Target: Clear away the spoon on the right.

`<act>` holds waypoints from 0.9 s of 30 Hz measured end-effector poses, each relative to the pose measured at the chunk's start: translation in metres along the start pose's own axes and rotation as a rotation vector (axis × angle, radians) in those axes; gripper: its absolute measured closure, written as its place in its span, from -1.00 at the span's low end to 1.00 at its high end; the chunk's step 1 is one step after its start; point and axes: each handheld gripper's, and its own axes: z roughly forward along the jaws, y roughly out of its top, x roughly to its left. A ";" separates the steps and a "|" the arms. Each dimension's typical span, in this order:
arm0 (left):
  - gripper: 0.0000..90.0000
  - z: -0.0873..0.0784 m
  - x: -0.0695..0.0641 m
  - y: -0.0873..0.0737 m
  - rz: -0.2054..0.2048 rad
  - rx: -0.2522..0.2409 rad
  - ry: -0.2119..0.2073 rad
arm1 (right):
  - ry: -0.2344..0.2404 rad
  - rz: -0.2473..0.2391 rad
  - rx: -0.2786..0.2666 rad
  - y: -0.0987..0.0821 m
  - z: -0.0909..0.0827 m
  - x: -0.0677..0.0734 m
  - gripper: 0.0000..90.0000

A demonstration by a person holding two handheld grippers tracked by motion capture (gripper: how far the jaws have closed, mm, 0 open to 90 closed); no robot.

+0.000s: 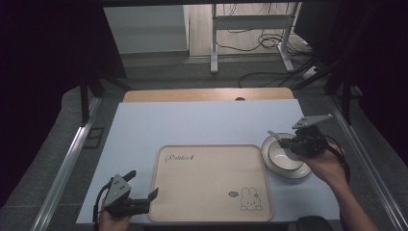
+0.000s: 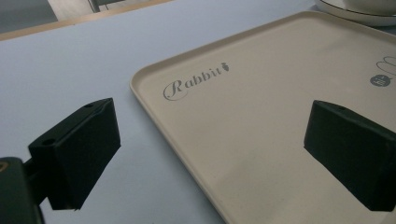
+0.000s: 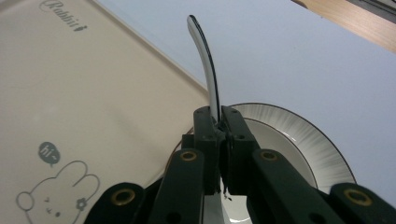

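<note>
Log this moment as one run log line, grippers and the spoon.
right gripper: shut on spoon, above bowl | left gripper: open, at tray corner, holding nothing

My gripper [image 3: 219, 122]: jaws pinched tight on a spoon handle.
Spoon [image 3: 205, 60]: thin, curved, white with a dark edge, rising from my jaws.
Bowl [image 3: 299, 140]: white with a grey streaked rim, under my jaws, just beside the tray.
Tray [image 3: 93, 93]: beige, left side, with "Rabbit" lettering and a rabbit drawing.
Table [image 3: 303, 56]: pale blue surface.
</note>
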 end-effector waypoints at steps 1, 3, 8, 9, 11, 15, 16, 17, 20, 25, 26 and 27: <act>-0.92 0.000 0.000 0.000 0.000 0.000 0.000 | 0.004 0.004 0.000 0.001 -0.002 0.001 0.93; -0.92 0.000 0.000 0.000 -0.001 -0.001 0.000 | 0.011 0.003 0.000 0.002 -0.004 0.004 0.93; -0.92 0.000 0.000 0.000 0.000 -0.001 0.000 | 0.030 0.002 0.009 0.006 -0.009 0.016 0.93; -0.92 0.000 0.000 0.000 0.000 -0.001 0.000 | 0.033 0.000 0.012 0.007 -0.009 0.018 0.93; -0.92 0.000 0.000 0.000 0.001 -0.001 0.000 | 0.038 -0.007 0.017 0.008 -0.010 0.023 0.93; -0.92 -0.001 0.000 0.000 0.001 -0.001 0.001 | 0.059 -0.017 0.024 0.010 -0.010 0.032 0.93; -0.92 -0.001 0.000 0.000 0.001 -0.002 0.000 | 0.063 -0.017 0.030 0.011 -0.010 0.034 0.93; -0.92 -0.001 0.000 0.000 0.001 -0.002 0.000 | 0.068 -0.017 0.032 0.011 -0.010 0.036 0.93; -0.92 -0.001 0.000 0.000 0.001 -0.002 0.000 | 0.090 -0.022 0.037 0.010 -0.008 0.041 0.93; -0.92 -0.001 0.000 0.000 0.002 -0.002 0.000 | 0.110 -0.020 0.046 0.010 -0.004 0.049 0.93; -0.92 -0.001 0.000 0.000 0.002 -0.002 0.000 | 0.113 -0.018 0.049 0.010 -0.003 0.051 0.93; -0.92 -0.001 0.000 0.000 0.002 -0.002 0.000 | 0.117 -0.022 0.050 0.009 -0.002 0.052 0.93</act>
